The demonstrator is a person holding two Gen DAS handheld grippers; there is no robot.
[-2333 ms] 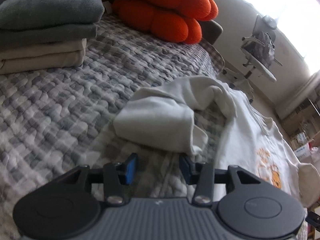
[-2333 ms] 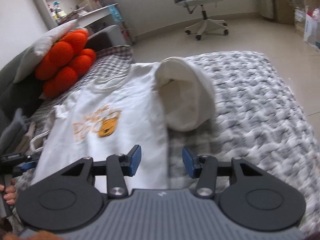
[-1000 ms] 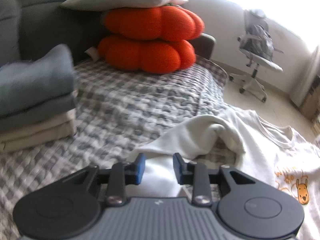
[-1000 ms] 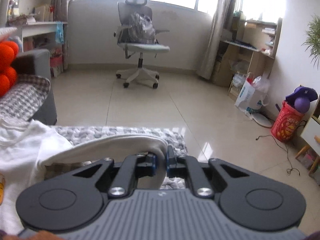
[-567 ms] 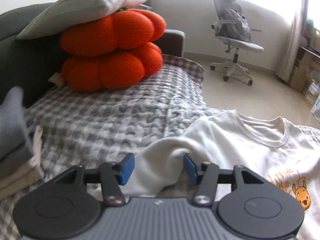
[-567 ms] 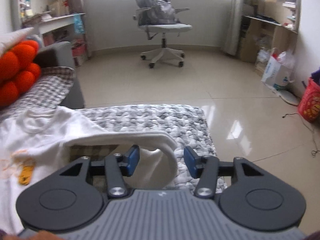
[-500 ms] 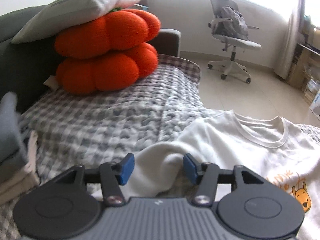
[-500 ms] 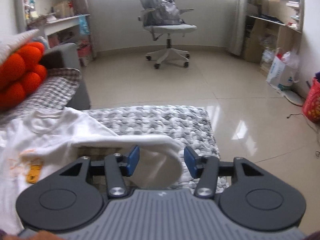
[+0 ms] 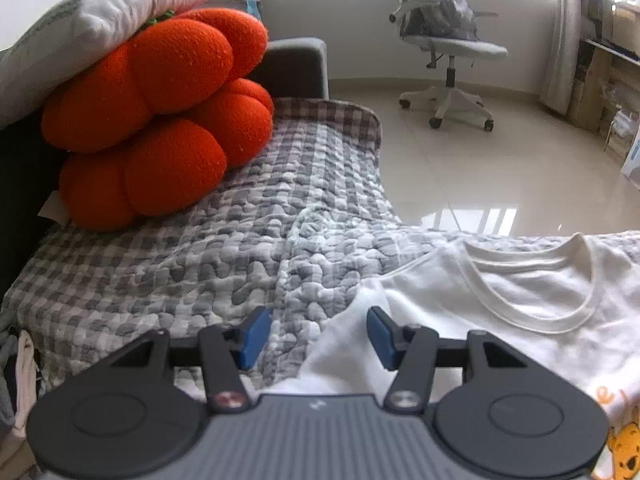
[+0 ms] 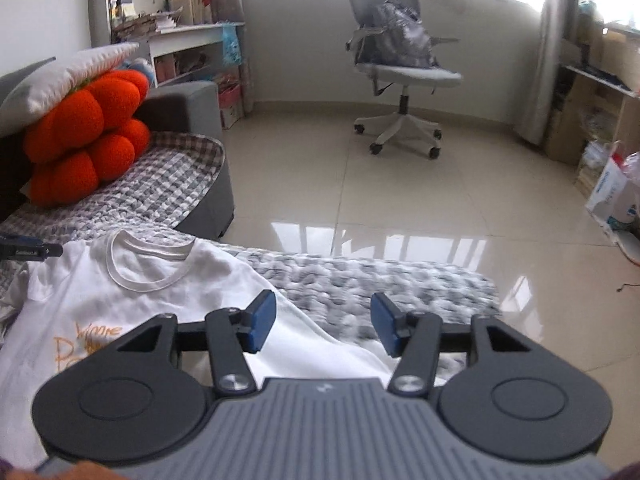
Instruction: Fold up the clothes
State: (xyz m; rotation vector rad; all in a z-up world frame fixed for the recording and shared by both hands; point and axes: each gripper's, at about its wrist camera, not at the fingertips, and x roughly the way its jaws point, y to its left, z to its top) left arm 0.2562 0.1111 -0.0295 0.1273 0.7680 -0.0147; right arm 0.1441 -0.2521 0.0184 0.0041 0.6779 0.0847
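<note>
A white T-shirt [image 9: 500,304] with an orange print lies face up on the grey checked quilt [image 9: 208,264], collar toward the floor side. My left gripper [image 9: 318,336] hovers open over its near sleeve, pads clear of the cloth. In the right wrist view the same T-shirt [image 10: 168,280] spreads to the left. My right gripper [image 10: 324,326] sits above the other sleeve with its jaws opening; white cloth lies under them but the pads do not press it. The left gripper's tip [image 10: 28,250] shows at the far left edge.
Orange pumpkin cushions [image 9: 160,120] under a white pillow [image 9: 100,28] fill the sofa's back corner. Folded clothes [image 9: 16,372] are stacked at the left edge. The quilt's edge drops to a shiny tiled floor [image 10: 400,208] with an office chair [image 10: 396,76] and bags beyond.
The right gripper, shut on the sleeve cuff a second ago, has opened and the sleeve has dropped flat. The left gripper has also widened off its sleeve and swung right toward the collar.
</note>
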